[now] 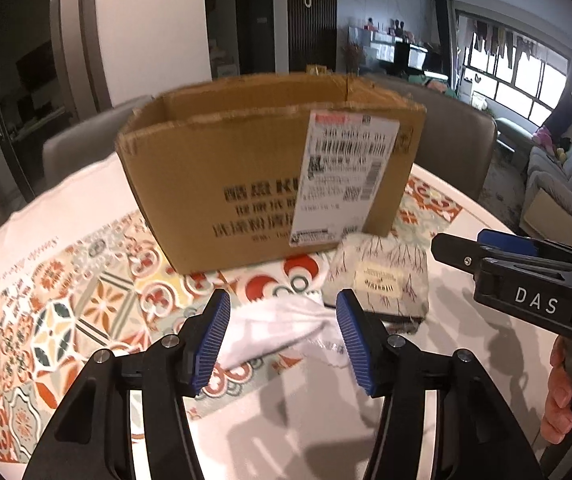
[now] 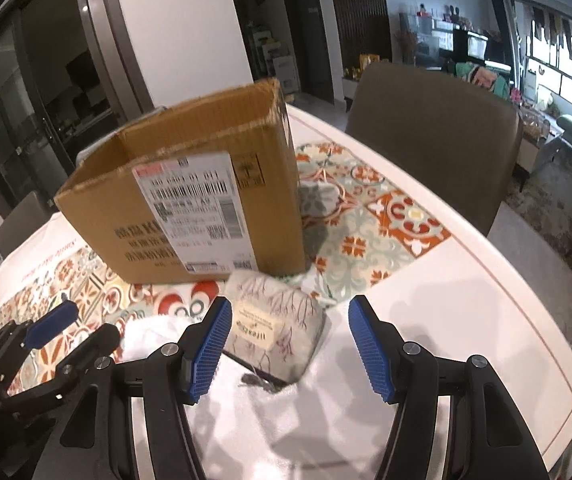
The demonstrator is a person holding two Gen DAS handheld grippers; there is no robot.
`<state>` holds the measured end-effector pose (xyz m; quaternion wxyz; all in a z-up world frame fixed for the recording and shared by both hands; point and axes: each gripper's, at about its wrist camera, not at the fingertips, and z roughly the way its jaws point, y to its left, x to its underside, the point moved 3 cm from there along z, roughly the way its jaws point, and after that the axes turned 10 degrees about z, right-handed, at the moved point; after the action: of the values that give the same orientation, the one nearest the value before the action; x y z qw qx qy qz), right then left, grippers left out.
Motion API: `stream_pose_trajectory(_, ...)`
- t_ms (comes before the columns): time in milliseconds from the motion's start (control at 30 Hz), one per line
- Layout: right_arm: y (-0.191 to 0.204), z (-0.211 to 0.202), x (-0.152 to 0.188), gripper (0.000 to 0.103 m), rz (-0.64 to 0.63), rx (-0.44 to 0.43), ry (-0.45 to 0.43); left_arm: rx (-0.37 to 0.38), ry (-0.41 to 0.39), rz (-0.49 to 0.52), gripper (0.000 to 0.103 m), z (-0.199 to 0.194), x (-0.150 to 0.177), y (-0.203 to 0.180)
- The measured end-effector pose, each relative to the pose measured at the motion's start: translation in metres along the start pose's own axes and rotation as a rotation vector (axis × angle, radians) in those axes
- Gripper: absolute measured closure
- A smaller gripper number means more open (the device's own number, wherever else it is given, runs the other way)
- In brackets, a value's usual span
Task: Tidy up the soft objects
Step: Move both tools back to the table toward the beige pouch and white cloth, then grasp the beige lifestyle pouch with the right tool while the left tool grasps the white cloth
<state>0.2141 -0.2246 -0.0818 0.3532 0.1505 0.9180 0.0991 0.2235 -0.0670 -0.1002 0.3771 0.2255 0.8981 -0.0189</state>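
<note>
An open cardboard box with a shipping label stands on the patterned mat. Just in front of it lies a folded grey cloth bundle printed with branch shapes and bearing a tan label. A crumpled white cloth lies to its left. My left gripper hovers open over the white cloth, its pads apart from the fabric. My right gripper is open above the grey bundle, which shows between the blue pads without touching them.
A colourful tile-pattern mat covers part of the white table. A brown chair stands behind the table at the right, a grey one behind the box. A hand holds the right gripper.
</note>
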Motion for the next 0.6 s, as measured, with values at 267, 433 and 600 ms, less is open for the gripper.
stream_pose_trajectory(267, -0.01, 0.021, 0.011, 0.041, 0.007, 0.005, 0.062, 0.045, 0.078, -0.006, 0.045, 0.023, 0.011, -0.006)
stream_pose_trajectory(433, -0.013, 0.034, 0.011, 0.041, 0.002, 0.004, 0.087, 0.077, 0.128, -0.011, 0.044, 0.038, 0.018, -0.009)
stream_pose_trajectory(600, -0.015, 0.044, 0.012, 0.041, -0.007, -0.01, 0.108, 0.097, 0.15, 0.001, 0.043, 0.047, 0.02, -0.012)
